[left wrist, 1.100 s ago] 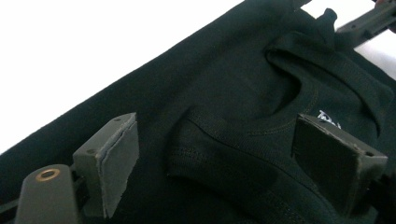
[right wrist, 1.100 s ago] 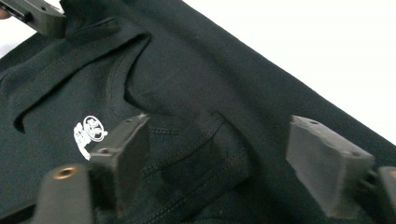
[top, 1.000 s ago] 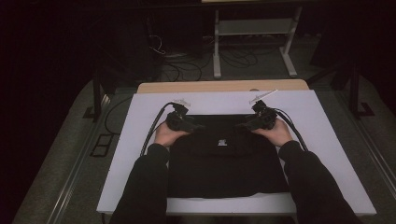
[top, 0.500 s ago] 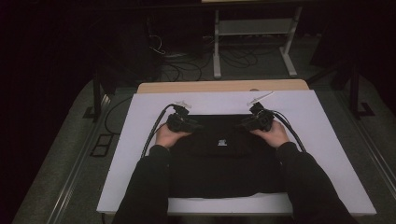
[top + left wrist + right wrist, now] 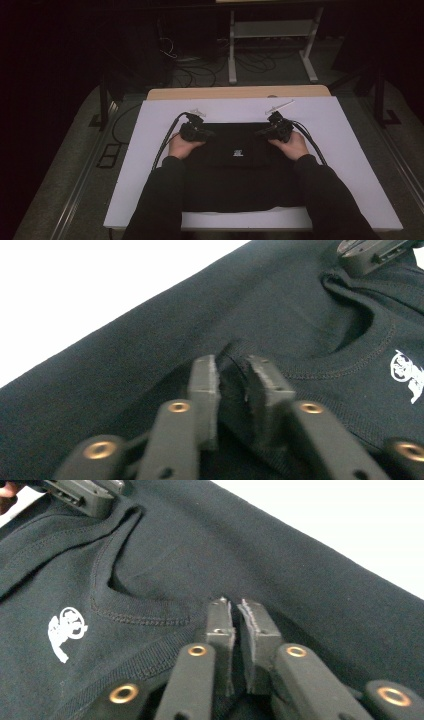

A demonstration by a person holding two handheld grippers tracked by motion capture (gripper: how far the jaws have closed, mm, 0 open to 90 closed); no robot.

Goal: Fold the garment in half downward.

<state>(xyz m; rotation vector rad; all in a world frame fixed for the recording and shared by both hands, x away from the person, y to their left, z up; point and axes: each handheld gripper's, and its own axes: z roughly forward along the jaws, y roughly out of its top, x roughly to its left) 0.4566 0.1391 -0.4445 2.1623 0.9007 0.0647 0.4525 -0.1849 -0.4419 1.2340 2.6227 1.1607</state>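
Nearest your side of the white counter (image 5: 150,195), your two dark sleeves come in from the bottom edge and lie over the lower part of a black garment (image 5: 235,185), which is spread flat on the counter's middle.

Item, black garment: ribbed neckline with a seam beneath it, and a small white printed emblem (image 5: 238,152) just below the collar. Its far edge runs parallel to the counter's far edge, with bare white surface beyond it.

Item, left hand-held gripper (image 5: 232,377): its jaws have just been closing and now pinch a fold of the ribbed collar between the pads, at the garment's left shoulder as seen from the high view (image 5: 196,132). A black cable trails from it toward you.

Item, right hand-held gripper (image 5: 236,611): its jaws have just been closing and now stand almost together, clenched on the cloth beside the collar at the garment's right shoulder (image 5: 274,131). Each gripper view shows the other gripper at the far side of the neck opening.

Beyond the counter: a strip of wooden tabletop (image 5: 235,92), then floor with loose cables (image 5: 180,65) and a pale metal stand (image 5: 272,40).
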